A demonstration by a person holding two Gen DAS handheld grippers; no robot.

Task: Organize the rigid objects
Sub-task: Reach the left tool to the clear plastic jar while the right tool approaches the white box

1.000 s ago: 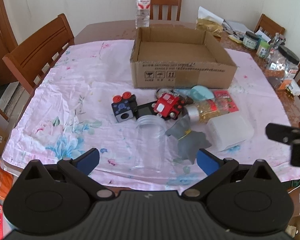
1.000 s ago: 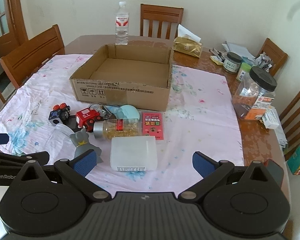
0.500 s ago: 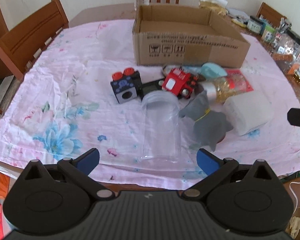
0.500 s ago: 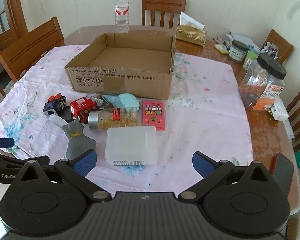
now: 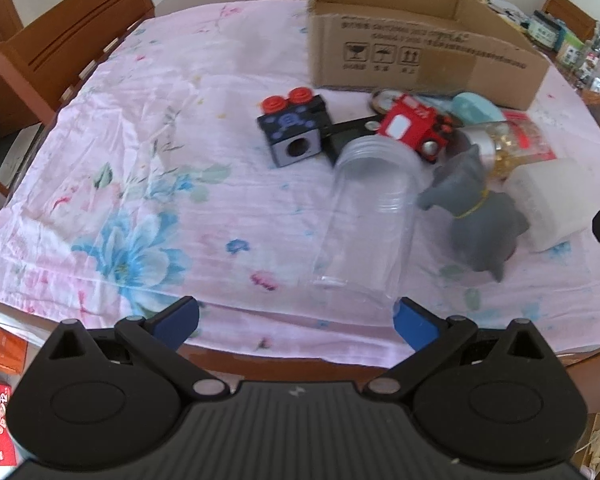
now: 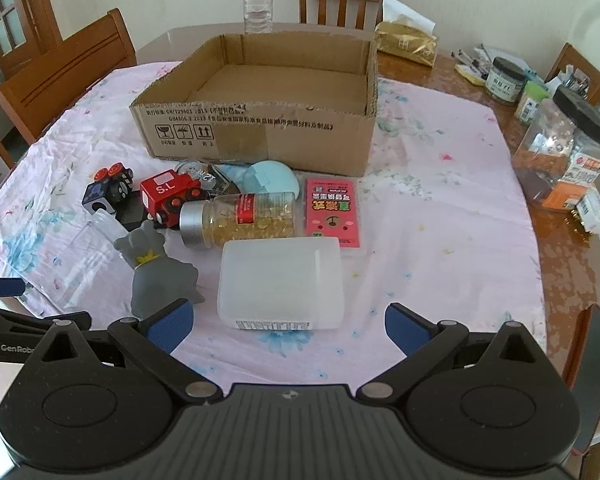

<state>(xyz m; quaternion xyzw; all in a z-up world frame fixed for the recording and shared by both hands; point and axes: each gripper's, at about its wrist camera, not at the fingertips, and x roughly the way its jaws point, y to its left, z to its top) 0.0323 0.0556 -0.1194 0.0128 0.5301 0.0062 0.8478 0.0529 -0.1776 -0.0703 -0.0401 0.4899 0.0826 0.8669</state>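
The left gripper (image 5: 296, 322) is being held wide apart, lined up on the clear jar (image 5: 366, 220) lying sideways just ahead, probably so it can be straddled. The right gripper (image 6: 288, 328) is also being held apart, empty. Behind the jar, the cardboard box (image 6: 260, 136) is sitting empty.

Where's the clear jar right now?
In the left wrist view, the clear jar lies on its side ahead of the open left claw, between the black cube toy and grey figurine.
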